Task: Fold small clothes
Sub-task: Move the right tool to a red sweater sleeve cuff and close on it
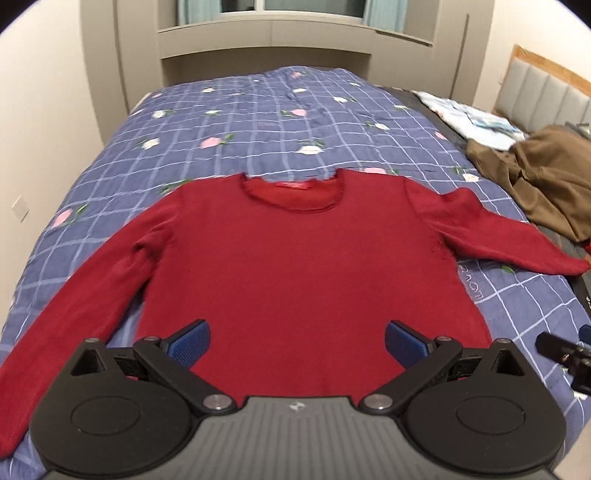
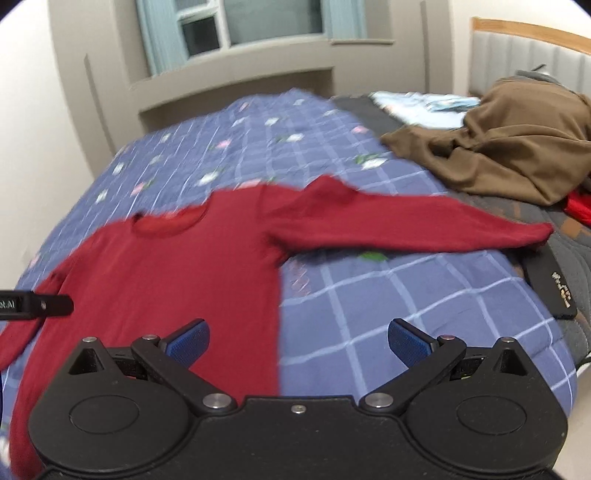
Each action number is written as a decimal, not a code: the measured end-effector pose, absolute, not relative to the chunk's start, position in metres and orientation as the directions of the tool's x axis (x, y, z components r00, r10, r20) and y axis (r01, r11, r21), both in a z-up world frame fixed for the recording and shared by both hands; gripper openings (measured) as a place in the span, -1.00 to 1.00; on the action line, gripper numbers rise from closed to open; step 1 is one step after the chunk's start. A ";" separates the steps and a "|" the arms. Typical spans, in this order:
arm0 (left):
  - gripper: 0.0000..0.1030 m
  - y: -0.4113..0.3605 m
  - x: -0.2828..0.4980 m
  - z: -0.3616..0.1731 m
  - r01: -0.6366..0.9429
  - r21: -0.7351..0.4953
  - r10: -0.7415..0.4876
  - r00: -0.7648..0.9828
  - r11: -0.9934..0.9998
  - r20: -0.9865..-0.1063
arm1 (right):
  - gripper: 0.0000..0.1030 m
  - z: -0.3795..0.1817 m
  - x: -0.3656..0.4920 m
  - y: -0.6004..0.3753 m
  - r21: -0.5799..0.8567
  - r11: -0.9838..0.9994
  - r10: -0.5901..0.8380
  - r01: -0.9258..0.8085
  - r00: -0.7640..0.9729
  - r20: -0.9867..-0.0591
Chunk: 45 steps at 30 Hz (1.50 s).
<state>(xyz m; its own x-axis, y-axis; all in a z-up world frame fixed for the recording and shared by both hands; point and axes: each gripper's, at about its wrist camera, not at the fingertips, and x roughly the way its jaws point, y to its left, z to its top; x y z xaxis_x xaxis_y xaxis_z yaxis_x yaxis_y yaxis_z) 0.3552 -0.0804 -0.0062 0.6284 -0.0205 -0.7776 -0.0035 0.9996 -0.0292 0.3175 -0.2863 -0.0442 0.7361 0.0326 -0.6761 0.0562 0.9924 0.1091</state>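
Note:
A dark red long-sleeved sweater (image 1: 295, 258) lies flat, front up, on the bed, with both sleeves spread out to the sides. My left gripper (image 1: 297, 343) is open and empty above the sweater's lower hem. My right gripper (image 2: 298, 343) is open and empty over the sweater's (image 2: 177, 273) right side edge. The right sleeve (image 2: 406, 225) stretches out to the right. The left gripper's body (image 2: 37, 304) shows at the left edge of the right wrist view. The right gripper's body (image 1: 565, 354) shows at the right edge of the left wrist view.
The bed has a blue checked floral cover (image 1: 258, 122). A brown garment (image 2: 509, 147) is heaped at the right, with a pale printed cloth (image 1: 476, 118) behind it. A headboard (image 2: 528, 55) and a window (image 2: 236, 26) stand beyond. A black strap (image 2: 550, 288) lies at the bed's right edge.

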 end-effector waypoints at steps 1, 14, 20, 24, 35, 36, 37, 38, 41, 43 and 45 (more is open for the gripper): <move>0.99 -0.087 0.364 -0.008 0.002 -0.023 -0.019 0.625 1.000 -0.781 | 0.99 -0.045 0.319 -0.293 0.105 0.992 0.020 0.065 0.752 -0.659; 0.99 -0.139 0.451 -0.032 0.076 0.031 -0.021 0.592 0.997 -0.806 | 0.99 -0.067 0.385 -0.412 0.174 0.940 -0.143 0.293 0.802 -0.581; 0.99 -0.155 0.478 -0.045 0.094 0.045 -0.019 0.587 0.995 -0.809 | 0.99 -0.088 0.403 -0.452 0.289 0.873 -0.150 0.393 0.780 -0.607; 0.99 -0.167 0.493 -0.053 0.103 0.062 -0.011 0.592 0.993 -0.806 | 0.98 -0.097 0.413 -0.473 0.368 0.771 -0.205 0.520 0.749 -0.630; 0.99 -0.176 0.506 -0.069 0.114 0.043 -0.030 0.571 0.993 -0.820 | 0.57 -0.122 0.425 -0.498 0.415 0.643 -0.288 0.644 0.705 -0.648; 0.99 -0.176 0.506 -0.070 0.114 0.040 -0.032 0.569 0.993 -0.822 | 0.54 -0.125 0.425 -0.498 0.424 0.636 -0.290 0.645 0.709 -0.643; 0.99 -0.175 0.506 -0.071 0.114 0.037 -0.034 0.568 0.993 -0.823 | 0.54 -0.126 0.425 -0.500 0.438 0.627 -0.289 0.645 0.714 -0.638; 0.99 -0.175 0.506 -0.071 0.113 0.034 -0.036 0.566 0.993 -0.824 | 0.53 -0.128 0.424 -0.502 0.453 0.614 -0.290 0.647 0.718 -0.632; 0.99 -0.173 0.505 -0.072 0.106 0.021 -0.043 0.561 0.994 -0.827 | 0.36 -0.132 0.427 -0.510 0.471 0.575 -0.314 0.669 0.712 -0.628; 0.99 -0.170 0.503 -0.071 0.103 0.008 -0.051 0.561 0.995 -0.826 | 0.06 -0.136 0.430 -0.517 0.488 0.535 -0.322 0.690 0.700 -0.637; 0.99 -0.167 0.502 -0.068 0.098 -0.002 -0.057 0.563 0.995 -0.825 | -0.27 -0.139 0.430 -0.524 0.507 0.492 -0.331 0.707 0.691 -0.643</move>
